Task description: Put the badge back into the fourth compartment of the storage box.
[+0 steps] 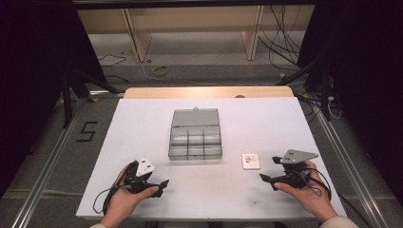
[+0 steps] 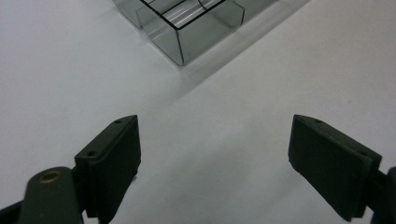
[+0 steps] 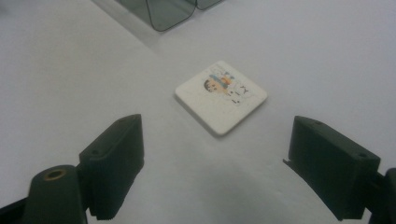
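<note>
In the right gripper view we see the fingers (image 3: 114, 165) of the right gripper (image 3: 219, 168) standing wide apart, with nothing between them. Just ahead of them, in the middle of that frame, the small white tile (image 3: 221, 96) with a coloured drawing lies flat on the white counter (image 3: 70, 84), not touching either finger. In the high view this tile (image 1: 250, 161) is at the lower right of centre, just to the left of the right gripper (image 1: 274, 172), which a hand holds low over the counter.

In the left gripper view the fingers (image 2: 114, 161) of the left gripper (image 2: 215, 163) are also spread wide and hold nothing; only bare counter lies between them. At the upper middle of that frame is a corner of the clear compartment box (image 2: 187, 32). In the high view the box (image 1: 195, 134) stands open in the centre of the counter, well apart from the left gripper (image 1: 159, 186) at the lower left.
</note>
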`<state>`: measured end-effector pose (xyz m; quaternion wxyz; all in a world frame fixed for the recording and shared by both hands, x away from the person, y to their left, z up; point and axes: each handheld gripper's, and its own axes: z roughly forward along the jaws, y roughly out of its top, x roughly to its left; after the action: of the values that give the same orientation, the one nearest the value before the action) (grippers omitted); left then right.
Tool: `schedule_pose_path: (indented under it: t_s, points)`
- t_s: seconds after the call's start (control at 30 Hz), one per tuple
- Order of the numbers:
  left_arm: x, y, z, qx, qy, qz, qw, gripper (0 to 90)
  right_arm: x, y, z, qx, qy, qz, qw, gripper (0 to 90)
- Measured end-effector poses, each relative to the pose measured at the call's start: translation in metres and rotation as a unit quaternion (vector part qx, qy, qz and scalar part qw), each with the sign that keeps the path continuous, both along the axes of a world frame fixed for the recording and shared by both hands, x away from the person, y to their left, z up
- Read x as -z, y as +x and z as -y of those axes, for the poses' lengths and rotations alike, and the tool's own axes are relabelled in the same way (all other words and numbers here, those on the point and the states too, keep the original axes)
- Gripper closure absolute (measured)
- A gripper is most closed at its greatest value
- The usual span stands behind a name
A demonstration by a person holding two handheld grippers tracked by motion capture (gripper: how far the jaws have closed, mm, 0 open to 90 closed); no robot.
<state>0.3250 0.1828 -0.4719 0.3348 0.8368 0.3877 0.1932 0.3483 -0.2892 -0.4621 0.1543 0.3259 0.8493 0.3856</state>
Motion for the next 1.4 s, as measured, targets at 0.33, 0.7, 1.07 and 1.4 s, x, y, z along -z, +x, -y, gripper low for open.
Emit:
schedule_pose_path:
  t_s: [0.33, 0.7, 1.07, 1.4]
  points:
    - [0.0, -0.001, 0.001, -0.002, -0.001, -0.002, 1.0, 16.5, 0.002, 0.004, -0.011, -0.007, -0.008, -0.008, 0.9999, 17.0]
    - [0.001, 0.0, 0.003, -0.003, -0.002, 0.001, 1.0, 16.5, 0.002, 0.03, -0.03, -0.05, -0.046, -0.013, 0.9976, 16.6]
    - [0.0, 0.0, 0.003, 0.0, -0.001, 0.0, 1.0, 16.5, 0.008, 0.06, -0.045, -0.087, -0.099, -0.042, 0.9904, 16.7]
    - [0.0, 0.0, 0.002, 0.001, -0.001, -0.001, 1.0, 16.5, 0.013, 0.078, -0.057, -0.12, -0.143, -0.07, 0.9799, 16.4]
